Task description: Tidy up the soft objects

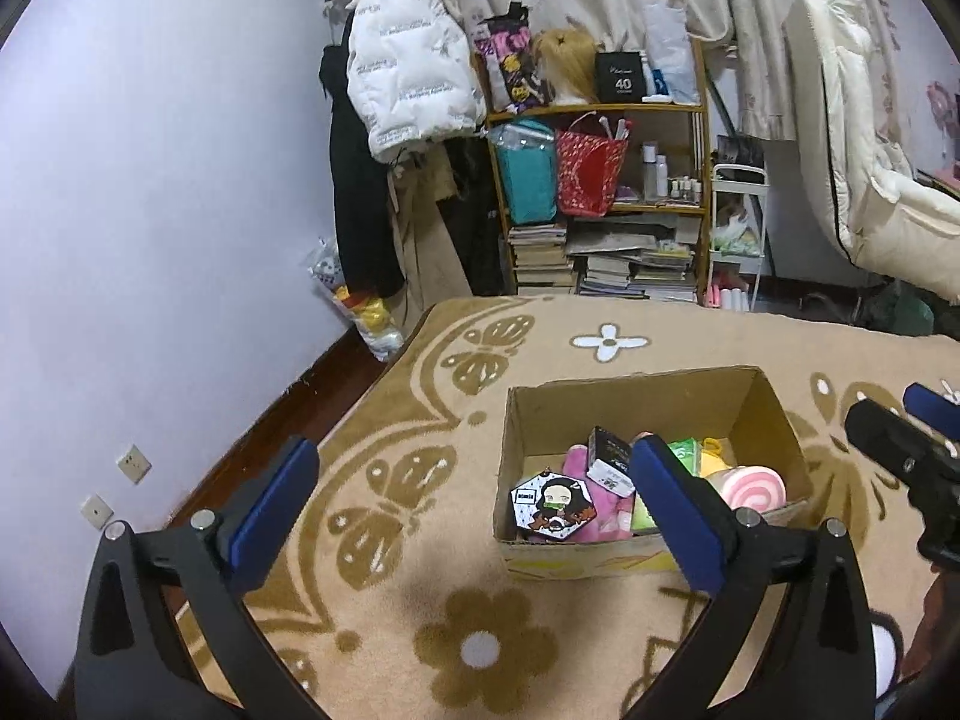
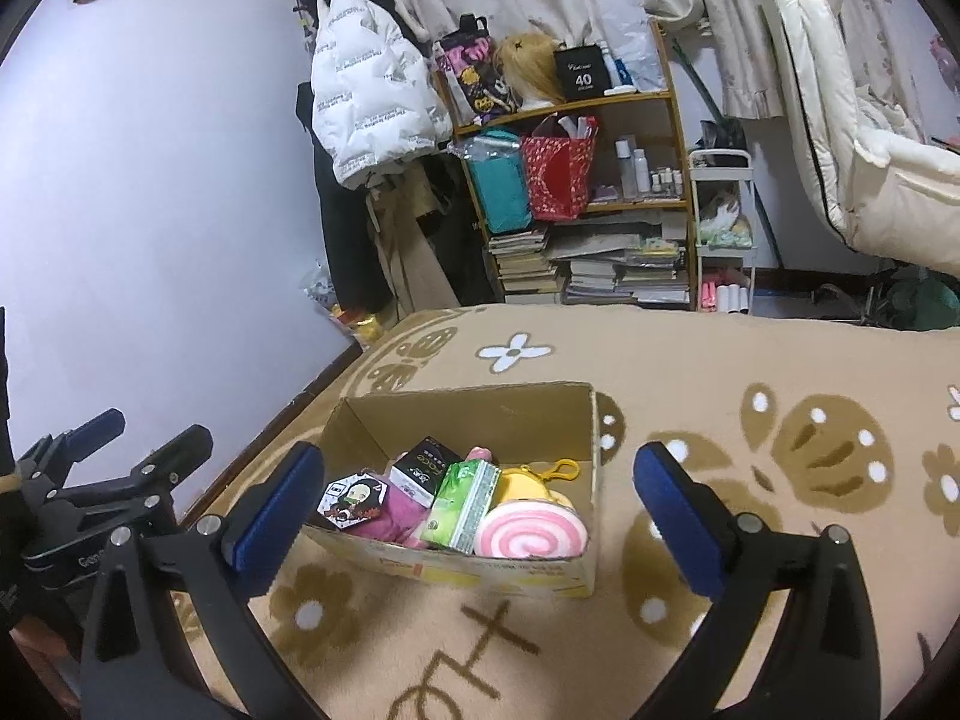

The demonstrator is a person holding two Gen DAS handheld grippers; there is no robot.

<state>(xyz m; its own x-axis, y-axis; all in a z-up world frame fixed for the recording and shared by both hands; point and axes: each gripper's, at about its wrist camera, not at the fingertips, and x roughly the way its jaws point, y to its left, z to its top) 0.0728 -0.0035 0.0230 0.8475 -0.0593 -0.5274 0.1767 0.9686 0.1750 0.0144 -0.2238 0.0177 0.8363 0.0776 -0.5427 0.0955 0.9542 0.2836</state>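
Container: open cardboard box (image 2: 468,420), flaps gone, upright on the beige patterned blanket, holding every item below.
Swirl toy: pink-and-white roll-cake plush (image 2: 531,531), on its side, spiral facing the near wall, near right corner.
Tissue pack: green packet (image 2: 462,504), tilted on edge, just left of the roll.
Yellow plush: round, with yellow clip (image 2: 561,471), behind the roll, right side.
Pink plush: magenta soft toy (image 2: 399,510), low in the left half.
Character badge: hexagonal anime charm (image 2: 351,498), lying on the pink plush, near left.
Small carton: black-and-white box (image 2: 423,468), leaning, centre.
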